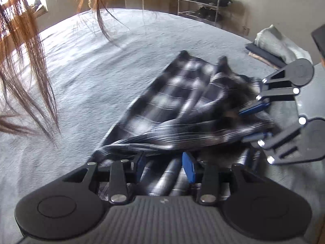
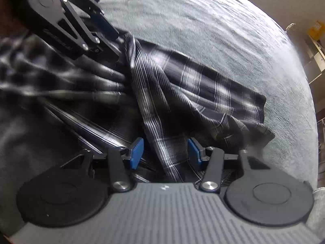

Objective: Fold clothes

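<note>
On the grey bed (image 1: pixel 101 65) lies a plaid shirt (image 1: pixel 172 93), bunched toward both grippers. The left gripper (image 1: pixel 165 168) has its blue pads spread, with folds of cloth running between them. The right gripper (image 2: pixel 165 152) likewise stands spread, a twisted strip of shirt passing between its pads (image 2: pixel 137 152), neither visibly pinching
</note>
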Tool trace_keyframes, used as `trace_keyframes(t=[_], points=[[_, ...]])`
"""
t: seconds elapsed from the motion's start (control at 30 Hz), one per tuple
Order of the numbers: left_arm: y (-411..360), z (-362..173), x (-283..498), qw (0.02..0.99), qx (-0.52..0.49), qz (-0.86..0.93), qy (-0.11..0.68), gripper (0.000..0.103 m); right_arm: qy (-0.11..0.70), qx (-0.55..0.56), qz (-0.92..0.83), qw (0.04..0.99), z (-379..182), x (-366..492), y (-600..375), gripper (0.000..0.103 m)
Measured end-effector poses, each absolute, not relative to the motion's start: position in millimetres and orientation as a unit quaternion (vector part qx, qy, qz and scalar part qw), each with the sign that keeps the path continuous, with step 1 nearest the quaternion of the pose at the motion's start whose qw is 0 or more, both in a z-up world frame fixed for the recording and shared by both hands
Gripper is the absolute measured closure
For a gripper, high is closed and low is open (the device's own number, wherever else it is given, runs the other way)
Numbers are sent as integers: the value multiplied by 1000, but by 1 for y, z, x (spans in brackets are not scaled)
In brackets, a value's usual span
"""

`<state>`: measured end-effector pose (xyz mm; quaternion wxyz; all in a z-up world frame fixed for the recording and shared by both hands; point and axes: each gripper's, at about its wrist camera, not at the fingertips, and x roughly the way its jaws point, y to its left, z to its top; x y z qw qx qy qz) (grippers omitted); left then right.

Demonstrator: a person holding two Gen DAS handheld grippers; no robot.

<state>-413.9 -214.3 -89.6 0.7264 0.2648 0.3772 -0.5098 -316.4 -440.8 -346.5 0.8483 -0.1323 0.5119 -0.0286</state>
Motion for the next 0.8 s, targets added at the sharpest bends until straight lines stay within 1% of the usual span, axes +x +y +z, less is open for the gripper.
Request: trace_keyframes(t=[0.03,0.1,0.13,0.23,0.37,0.43,0.53,0.63,0.7,0.73,0.77,0.8], points=[[-216,-90,-418,724,262,-512,381,61,516,-131,-32,846,-349,-316,-444,59],[-219,-91,-423,718,255,-517,389,61,519,-110,-36,847,-348,-316,-453,83],[-221,-93,-424,715,252,-520,395,61,517,-99,-42,849,-344,-317,-458,98],[-223,-96,-426,706,249,-525,404,61,497,-77,-59,862,-323,-315,-473,100],[-228,-99,-430,702,253,-526,408,61,462,-42,-77,883,-291,-293,-502,100],[-231,-101,-429,701,253,-524,413,61,449,-31,-81,889,-285,-274,-520,100],[-237,-104,-429,699,254,-523,417,61,453,-16,-80,888,-290,-237,-553,99],[-243,-106,-429,696,256,-524,418,62,479,45,-82,873,-309,-199,-595,97],[-247,-108,-429,695,258,-524,419,62,488,115,-88,860,-321,-185,-624,85],[-249,-108,-430,693,258,-527,419,61,477,157,-100,859,-322,-184,-636,74],[-250,-108,-431,691,258,-529,419,61,456,203,-121,858,-320,-188,-652,68],[-252,-108,-432,689,258,-532,419,62,432,251,-142,855,-317,-193,-668,64]])
